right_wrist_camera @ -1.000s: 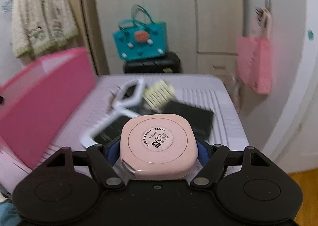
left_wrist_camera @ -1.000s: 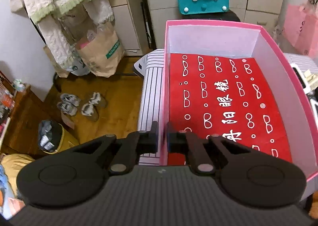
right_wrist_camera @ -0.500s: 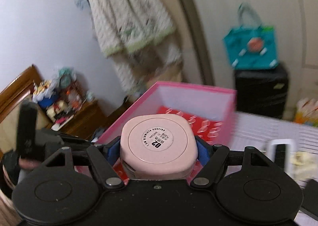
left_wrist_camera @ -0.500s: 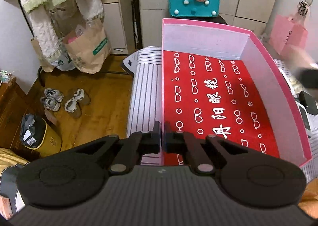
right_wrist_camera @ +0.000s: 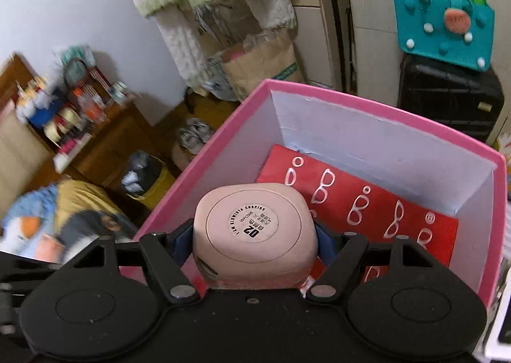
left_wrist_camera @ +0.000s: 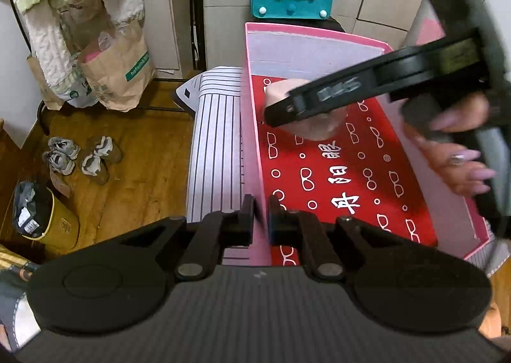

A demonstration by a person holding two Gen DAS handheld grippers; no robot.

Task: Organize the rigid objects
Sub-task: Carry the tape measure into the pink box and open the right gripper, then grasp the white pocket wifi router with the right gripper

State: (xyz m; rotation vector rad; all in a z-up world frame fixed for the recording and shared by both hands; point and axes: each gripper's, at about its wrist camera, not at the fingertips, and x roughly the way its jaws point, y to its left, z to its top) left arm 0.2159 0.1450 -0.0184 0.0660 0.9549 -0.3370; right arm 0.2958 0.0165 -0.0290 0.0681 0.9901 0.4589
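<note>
Your left gripper [left_wrist_camera: 262, 214] is pinched shut on the near wall of the pink box [left_wrist_camera: 252, 152], holding it steady. Your right gripper [right_wrist_camera: 255, 235] squeezes the pink case [right_wrist_camera: 255, 228] tight. A second ago that case was out over the table; now it hangs inside the box, above the red sheet [right_wrist_camera: 377, 206]. It probably isn't touching the bottom yet, though that's hard to see. Lower it, then let go.

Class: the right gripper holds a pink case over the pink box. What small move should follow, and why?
Probably lower the pink case to the red liner and open the right gripper. It hangs inside the box walls, while the left gripper pinches the near wall.
</note>
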